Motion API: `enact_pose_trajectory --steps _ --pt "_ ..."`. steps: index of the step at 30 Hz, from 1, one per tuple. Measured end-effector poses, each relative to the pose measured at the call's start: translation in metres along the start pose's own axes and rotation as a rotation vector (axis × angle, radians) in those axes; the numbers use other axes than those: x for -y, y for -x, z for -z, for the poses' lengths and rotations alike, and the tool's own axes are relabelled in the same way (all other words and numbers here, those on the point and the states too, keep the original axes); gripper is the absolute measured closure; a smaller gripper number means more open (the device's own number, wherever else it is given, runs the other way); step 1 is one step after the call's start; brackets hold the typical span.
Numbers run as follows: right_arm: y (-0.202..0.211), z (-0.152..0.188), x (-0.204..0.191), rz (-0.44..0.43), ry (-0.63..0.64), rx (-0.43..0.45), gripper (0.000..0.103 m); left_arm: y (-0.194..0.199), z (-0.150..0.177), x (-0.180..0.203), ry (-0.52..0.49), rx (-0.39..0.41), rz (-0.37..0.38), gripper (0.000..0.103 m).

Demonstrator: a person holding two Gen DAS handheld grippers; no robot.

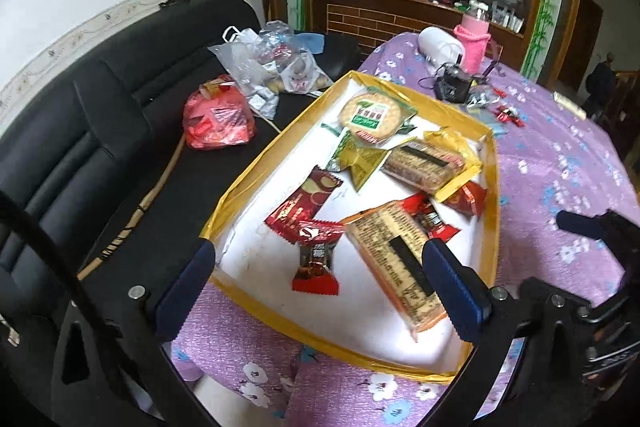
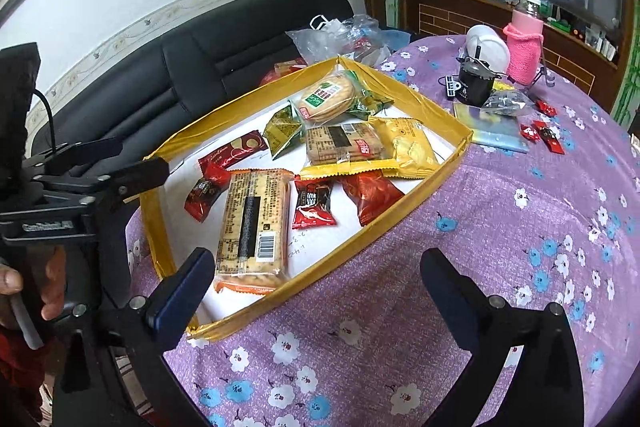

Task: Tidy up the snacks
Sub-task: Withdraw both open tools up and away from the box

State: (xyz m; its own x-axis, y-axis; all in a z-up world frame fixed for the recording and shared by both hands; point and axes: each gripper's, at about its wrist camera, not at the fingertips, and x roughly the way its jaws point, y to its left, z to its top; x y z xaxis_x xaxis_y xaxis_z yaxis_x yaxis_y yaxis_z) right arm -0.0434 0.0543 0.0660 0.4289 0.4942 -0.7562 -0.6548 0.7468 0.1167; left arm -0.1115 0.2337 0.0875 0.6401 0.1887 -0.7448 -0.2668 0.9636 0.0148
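Both tongs stand released, nothing between their blue pads: the left tongs (image 1: 318,269) hang over the near end of the shallow yellow-rimmed white tray (image 1: 256,163), the right tongs (image 2: 316,275) at its near right corner. The wrapped snacks (image 2: 252,223) lie loose inside the tray on the purple floral-clothed worktop (image 2: 500,227).

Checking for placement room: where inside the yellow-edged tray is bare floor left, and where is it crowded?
In the tray, bare white floor runs along the sofa-side wall, left of the dark red wrapper, and along the near rim below the long cracker pack. The far half is crowded: round biscuit pack, green packets and the yellow pack overlap.
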Motion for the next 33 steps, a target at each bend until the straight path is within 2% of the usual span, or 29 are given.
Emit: enact_pose_trajectory --steps 9,18,22,33 --pt "0.003 0.001 -0.001 0.023 -0.004 0.006 0.001 -0.005 0.008 0.008 -0.032 0.002 -0.031 0.0" --pt "0.012 0.006 0.0 0.031 -0.022 0.038 0.001 -0.007 0.006 0.002 -0.019 0.027 -0.12 0.0" --pt "0.017 0.008 -0.002 0.038 -0.01 0.051 0.001 -0.011 0.005 -0.002 0.01 0.005 -0.067 0.0" --pt "0.019 0.01 -0.004 0.041 -0.007 0.05 0.001 -0.01 0.013 0.017 -0.04 -0.016 -0.03 0.0"
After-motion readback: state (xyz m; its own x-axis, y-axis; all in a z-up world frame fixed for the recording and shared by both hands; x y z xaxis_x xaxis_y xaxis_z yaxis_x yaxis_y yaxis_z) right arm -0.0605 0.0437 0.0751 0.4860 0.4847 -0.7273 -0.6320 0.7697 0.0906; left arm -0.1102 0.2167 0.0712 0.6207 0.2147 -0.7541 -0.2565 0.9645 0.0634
